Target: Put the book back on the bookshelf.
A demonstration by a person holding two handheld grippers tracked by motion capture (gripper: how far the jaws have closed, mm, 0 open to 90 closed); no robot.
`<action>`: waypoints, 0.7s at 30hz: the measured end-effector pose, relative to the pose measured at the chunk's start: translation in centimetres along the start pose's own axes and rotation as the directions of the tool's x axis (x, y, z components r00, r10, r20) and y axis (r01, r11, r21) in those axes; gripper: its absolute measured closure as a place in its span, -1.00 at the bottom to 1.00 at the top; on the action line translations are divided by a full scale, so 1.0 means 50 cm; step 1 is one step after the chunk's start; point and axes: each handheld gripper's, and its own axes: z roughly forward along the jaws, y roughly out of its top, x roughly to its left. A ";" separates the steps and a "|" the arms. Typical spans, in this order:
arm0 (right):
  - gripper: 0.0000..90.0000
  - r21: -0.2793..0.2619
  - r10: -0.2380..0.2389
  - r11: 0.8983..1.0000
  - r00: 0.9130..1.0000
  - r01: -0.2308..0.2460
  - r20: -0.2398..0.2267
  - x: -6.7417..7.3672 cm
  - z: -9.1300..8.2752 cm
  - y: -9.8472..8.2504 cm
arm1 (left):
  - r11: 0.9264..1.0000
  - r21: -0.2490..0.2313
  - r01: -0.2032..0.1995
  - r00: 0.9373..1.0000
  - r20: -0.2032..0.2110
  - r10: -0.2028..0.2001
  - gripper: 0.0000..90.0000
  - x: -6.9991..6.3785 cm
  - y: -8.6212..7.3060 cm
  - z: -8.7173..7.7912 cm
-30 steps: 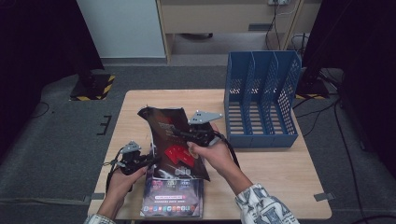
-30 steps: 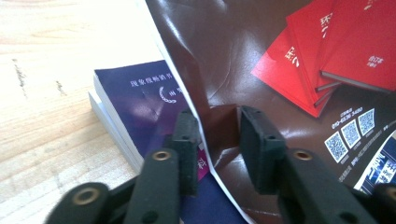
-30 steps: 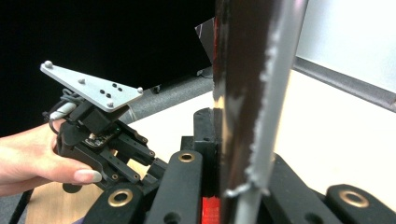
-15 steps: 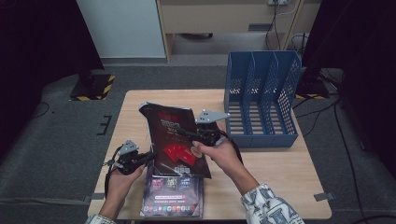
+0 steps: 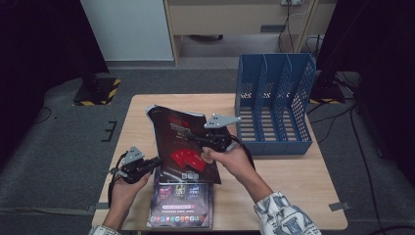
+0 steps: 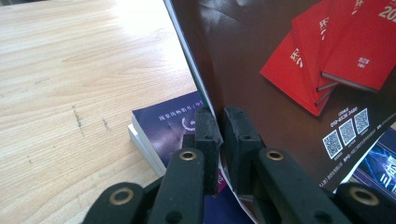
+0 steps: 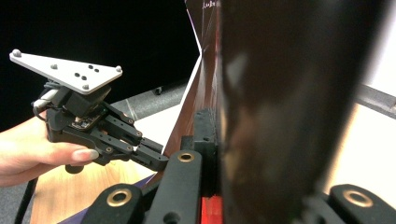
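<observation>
Table of pale wood takes up the middle of the high view, with grey floor around it. Toward two o'clock on it stands a blue file rack with three upright slots, well apart from both hands. At about six o'clock, near the person's edge, lies a small stack of purple-covered booklets, flat on the wood. Above that stack, near the centre, a dark magazine with red books printed on its cover is held tilted up off the table, its top edge leaning toward eleven o'clock and its lower edge hanging just over the booklets. The right gripper, with its grey three-cornered plate on top, comes in from four o'clock and is clamped on the magazine's right edge; in the right gripper view its jaws press flat on the sheet. The left gripper reaches in from eight o'clock, and in the left gripper view its jaws have just been closing and now pinch the magazine's lower left corner, pads tight against the paper on both sides, with the booklets lying just beneath.
</observation>
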 end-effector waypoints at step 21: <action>0.86 -0.001 0.010 1.000 1.000 -0.010 0.002 -0.005 -0.001 0.004 | 1.000 -0.018 -0.006 1.000 -0.014 0.006 0.92 0.000 0.002 -0.004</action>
